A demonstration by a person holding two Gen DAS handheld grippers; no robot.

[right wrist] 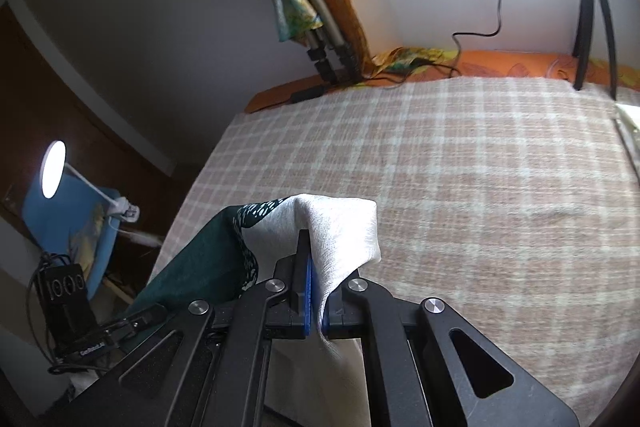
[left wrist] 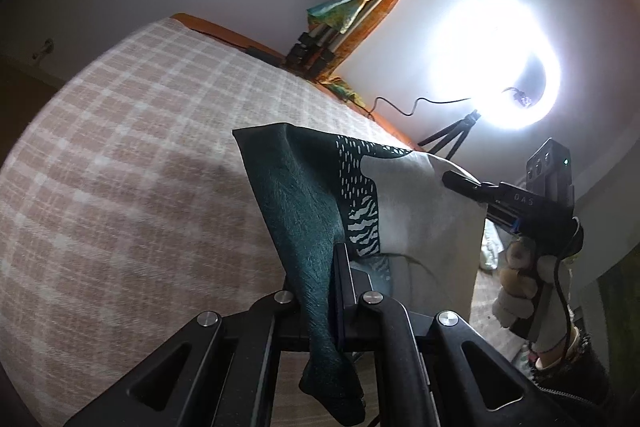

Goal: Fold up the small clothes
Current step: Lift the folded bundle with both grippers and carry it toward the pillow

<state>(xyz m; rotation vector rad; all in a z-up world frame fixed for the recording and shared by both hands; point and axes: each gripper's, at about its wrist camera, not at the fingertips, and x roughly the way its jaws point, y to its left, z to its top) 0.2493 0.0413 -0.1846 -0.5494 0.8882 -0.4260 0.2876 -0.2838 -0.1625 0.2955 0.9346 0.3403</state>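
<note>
A small garment, dark green with a white patterned band and a white part [left wrist: 304,195], hangs stretched in the air between my two grippers above the checked bed [left wrist: 120,163]. My left gripper [left wrist: 334,267] is shut on its green edge. My right gripper [right wrist: 316,267] is shut on its white corner [right wrist: 340,227]. The right gripper also shows in the left wrist view [left wrist: 460,183], pinching the white end, with the gloved hand behind it. The left gripper shows in the right wrist view [right wrist: 132,323] at the green end.
The bed has a pink and white checked cover [right wrist: 460,167]. A folded tripod with cloth [right wrist: 316,11] leans at the wall. A ring light on a small tripod [left wrist: 496,67] stands at the bed's far edge. A desk lamp [right wrist: 54,169] stands left of the bed.
</note>
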